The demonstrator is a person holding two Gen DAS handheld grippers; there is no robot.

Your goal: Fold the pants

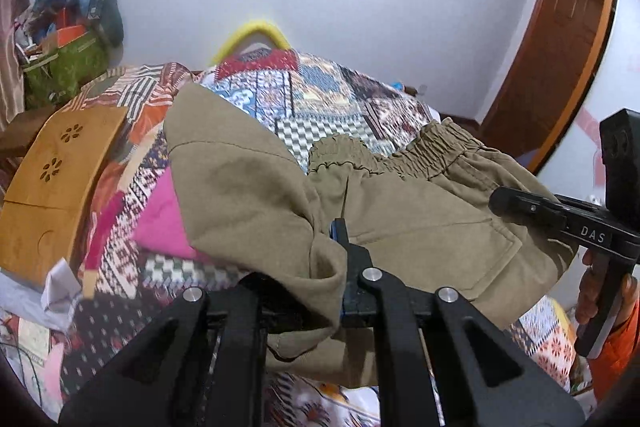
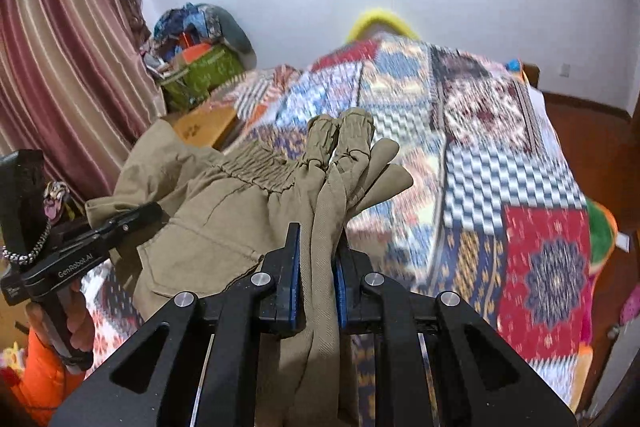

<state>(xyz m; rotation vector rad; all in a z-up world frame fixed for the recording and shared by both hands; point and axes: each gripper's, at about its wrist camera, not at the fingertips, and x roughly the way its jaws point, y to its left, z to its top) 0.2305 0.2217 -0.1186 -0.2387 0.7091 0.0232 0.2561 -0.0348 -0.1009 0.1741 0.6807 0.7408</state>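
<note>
Olive-khaki pants (image 1: 404, 211) hang in the air above the patchwork bedspread (image 1: 320, 95), held by both grippers. My left gripper (image 1: 320, 259) is shut on a fold of the pants; its left finger is hidden under the cloth. In the right wrist view my right gripper (image 2: 318, 259) is shut on a bunched strip of the pants (image 2: 240, 211), with the elastic waistband (image 2: 260, 167) and gathered cuffs (image 2: 340, 135) beyond it. The right gripper also shows in the left wrist view (image 1: 516, 205), and the left gripper shows in the right wrist view (image 2: 132, 219).
A wooden lap table (image 1: 52, 187) lies on the bed's left side beside a pink cloth (image 1: 160, 223). A green bag with clutter (image 1: 64, 59) stands against the wall, by curtains (image 2: 52, 67). A wooden door (image 1: 560, 39) is at the right.
</note>
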